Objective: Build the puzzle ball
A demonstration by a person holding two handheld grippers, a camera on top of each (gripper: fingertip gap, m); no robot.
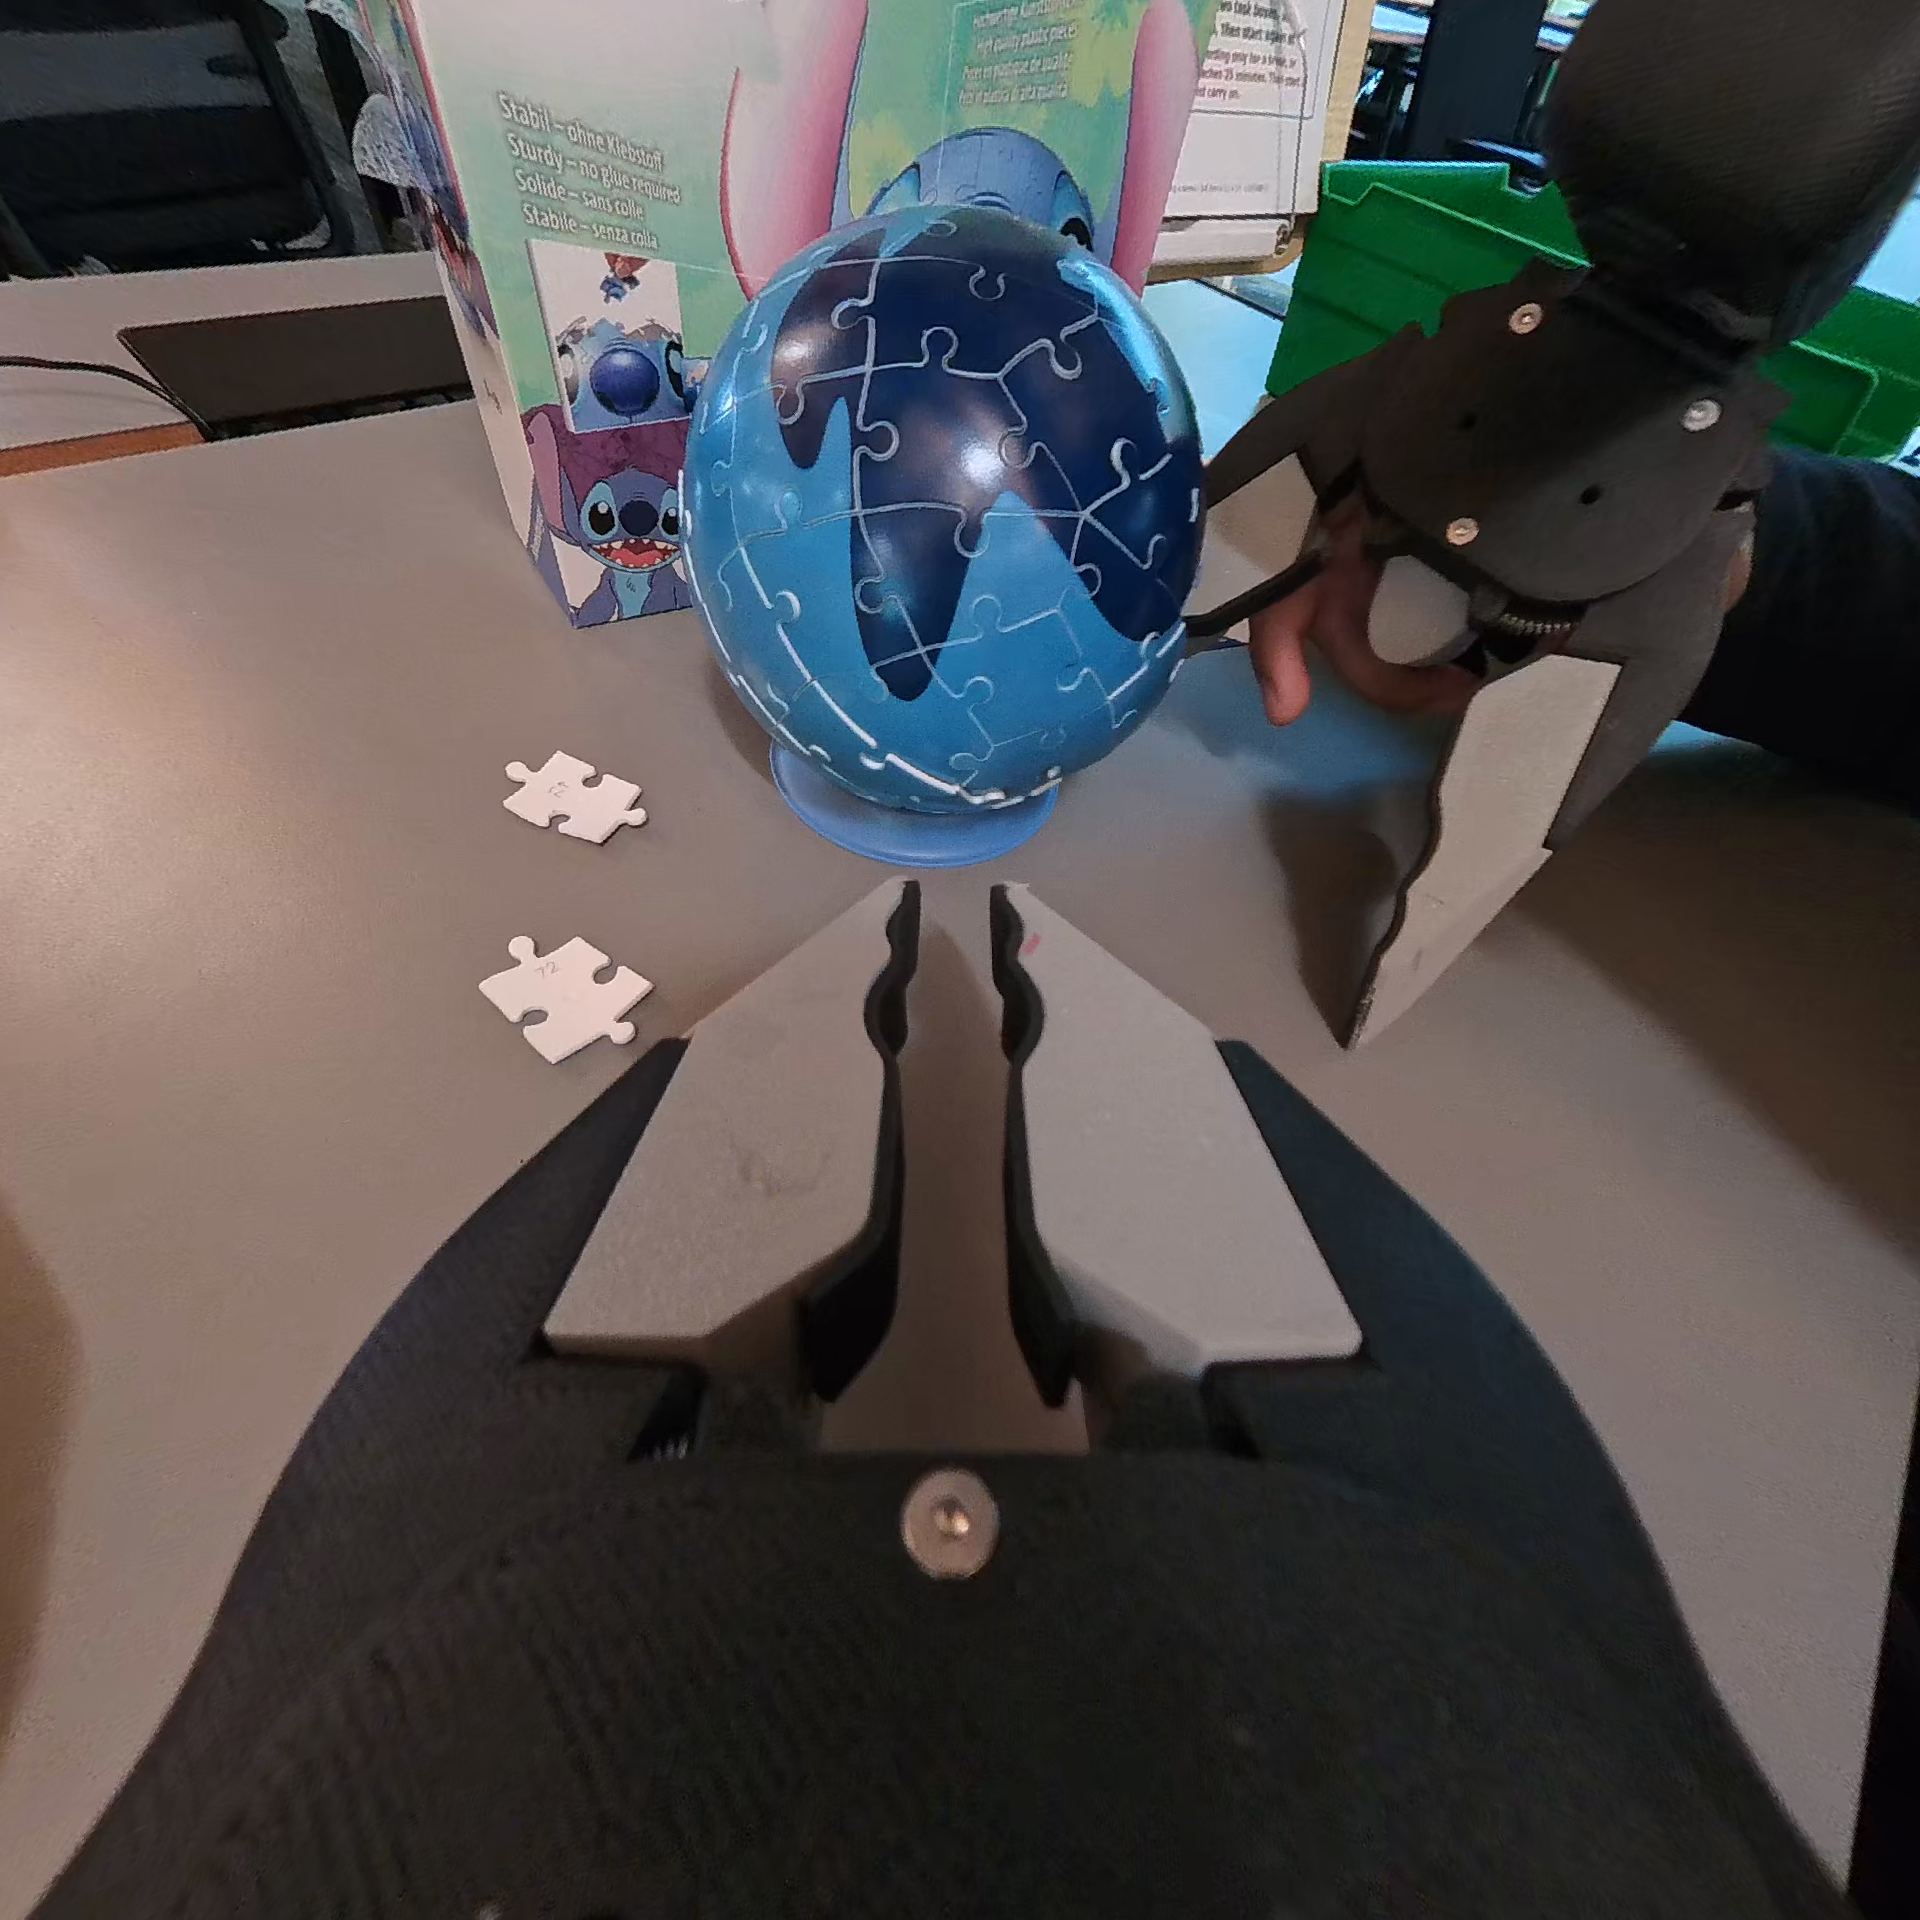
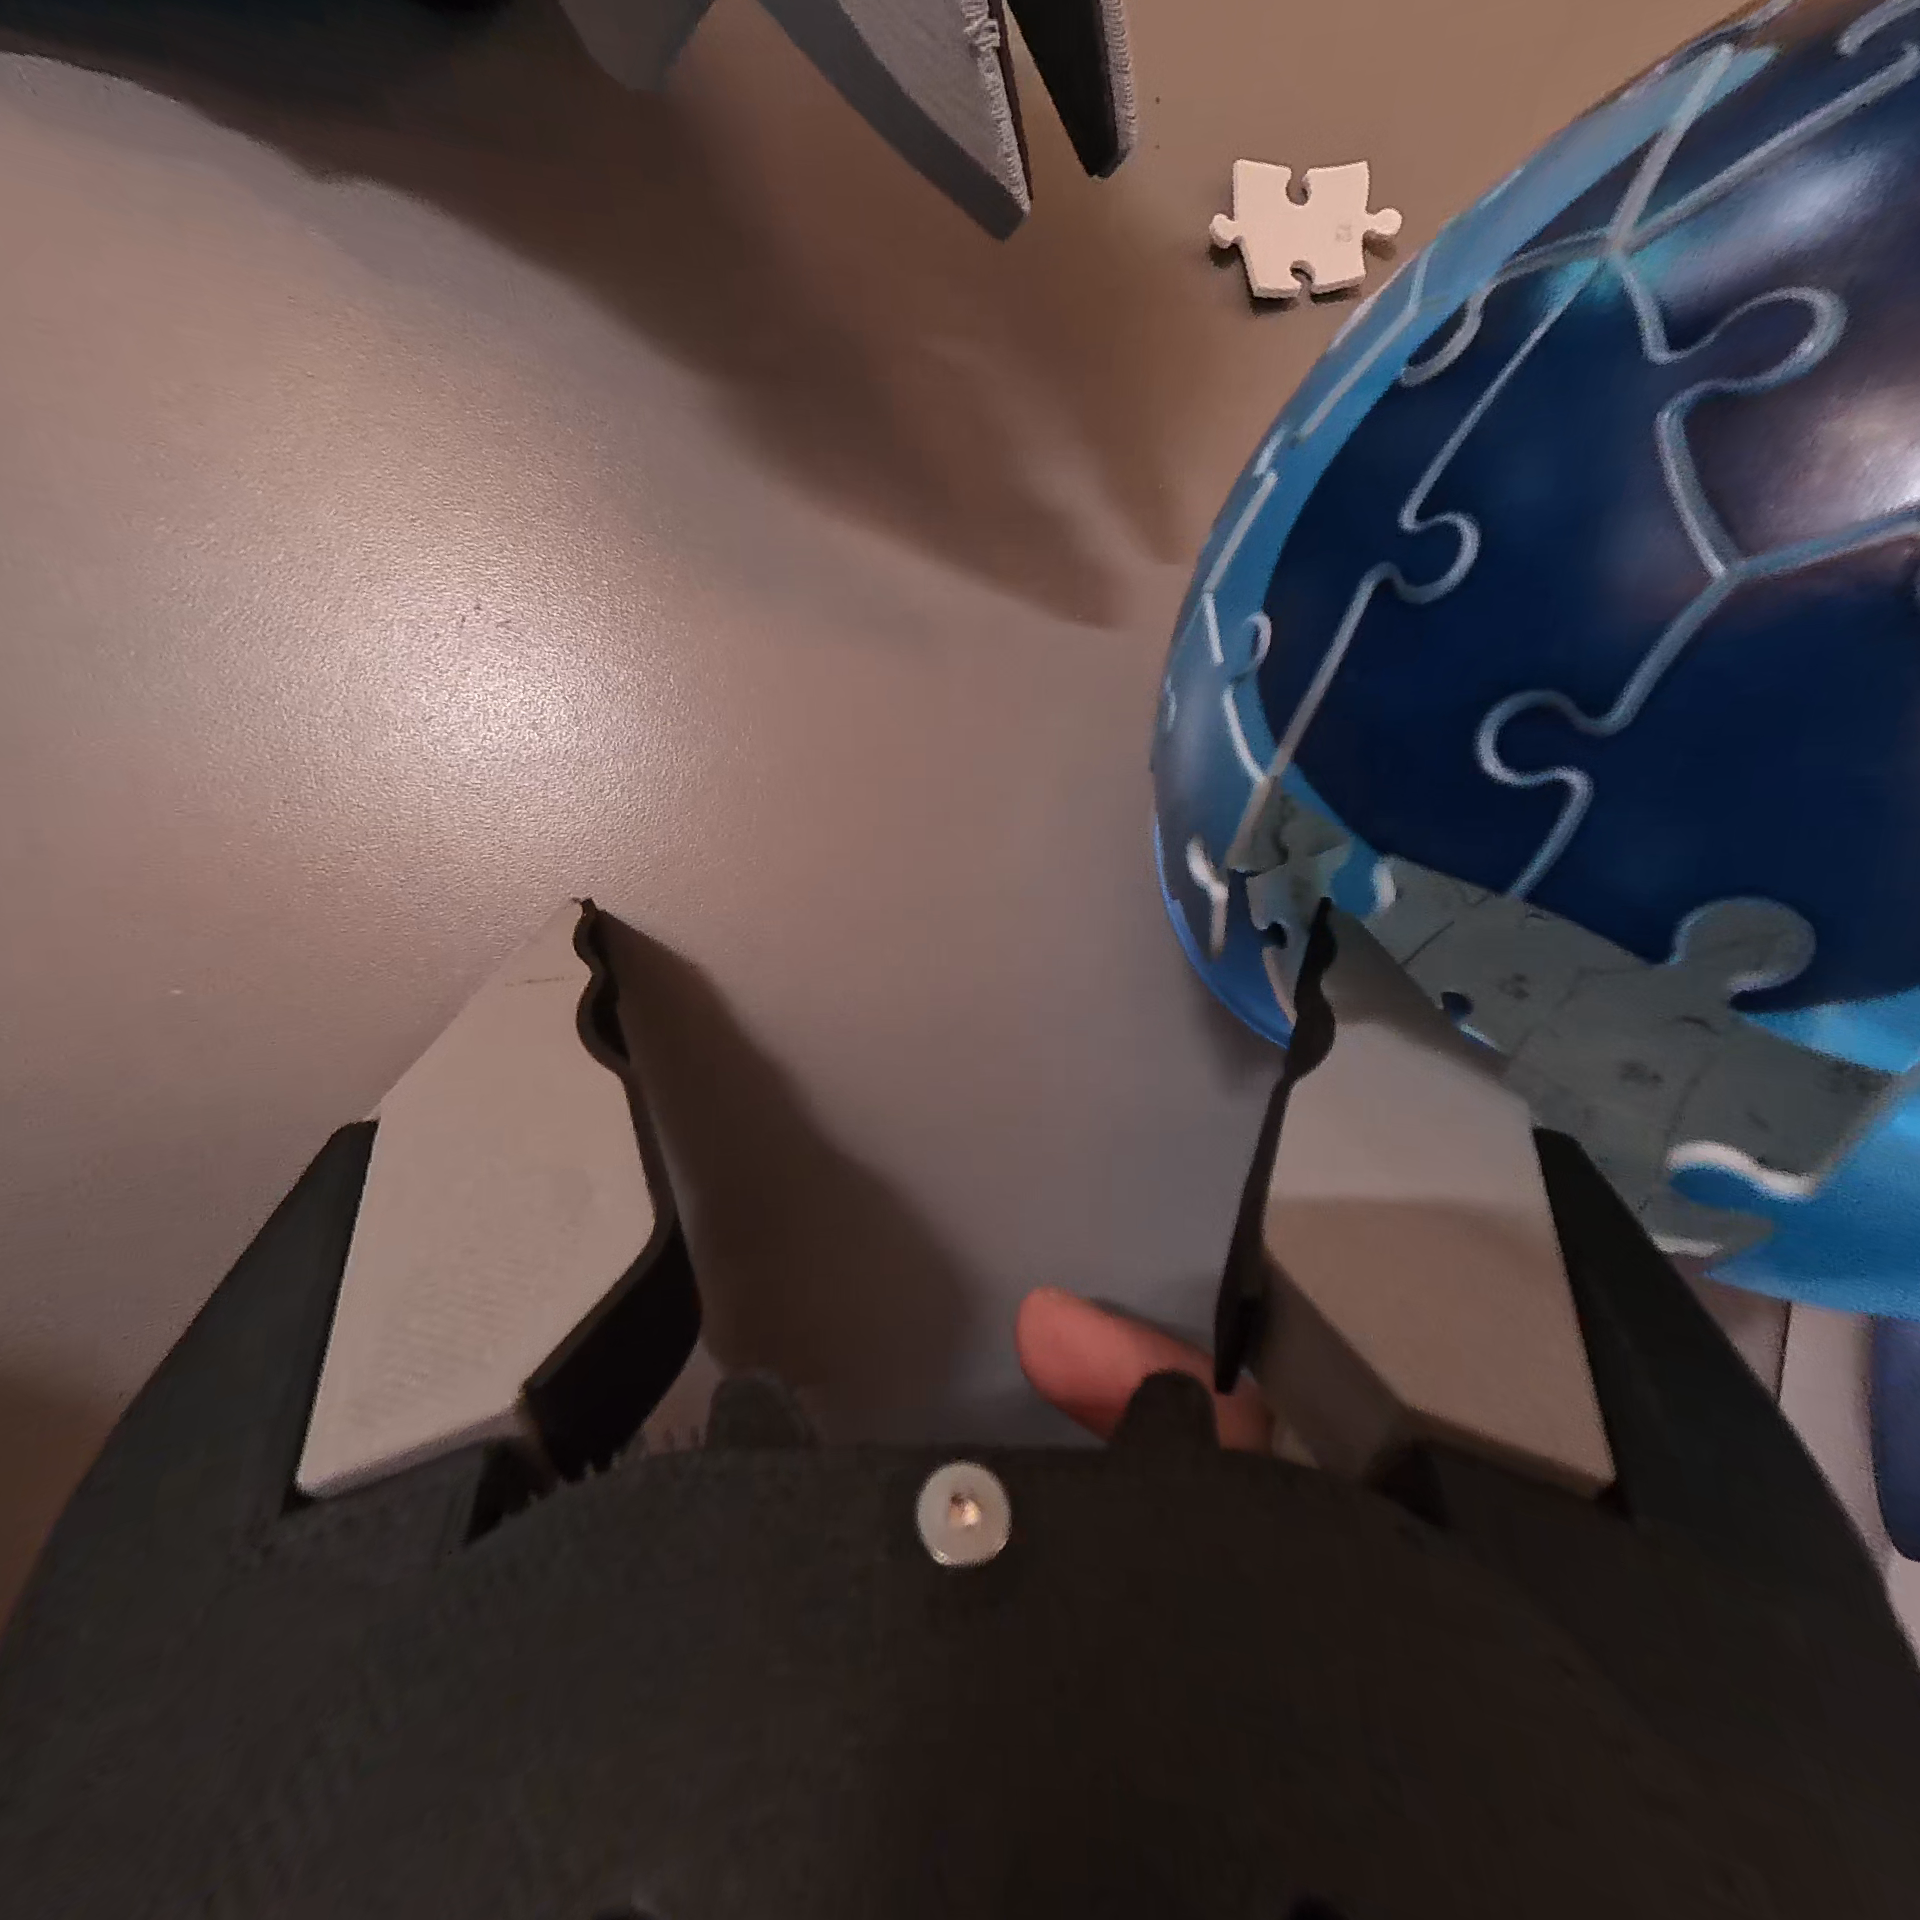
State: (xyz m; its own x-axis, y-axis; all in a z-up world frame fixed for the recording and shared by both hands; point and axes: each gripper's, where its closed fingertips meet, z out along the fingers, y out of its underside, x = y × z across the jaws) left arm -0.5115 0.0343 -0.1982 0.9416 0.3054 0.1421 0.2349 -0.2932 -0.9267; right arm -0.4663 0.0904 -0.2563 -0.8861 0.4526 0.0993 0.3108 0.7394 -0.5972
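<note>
Two loose white pieces (image 1: 569, 987) lying left of blue ball (image 1: 940, 520) on stand (image 1: 914, 826). Left gripper (image 1: 954, 894) nearly together, empty. Right gripper (image 2: 951, 914) spread wide, one finger (image 2: 1311, 977) touching ball.

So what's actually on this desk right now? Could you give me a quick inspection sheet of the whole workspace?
Surface: grey table, matte, bare in front.
Job's things: blue puzzle ball, tilted on a round blue stand, with an open gap near its lower edge; two loose pieces lying white side up, left of the ball.
Clutter: puzzle box standing behind the ball; green bin behind at right.
Grippers: left gripper low before the ball, narrow gap, empty; right gripper wide open, one finger at the ball's gap.
Cables: one dark cable far left.
Surroundings: dark flat device and chairs behind.
</note>
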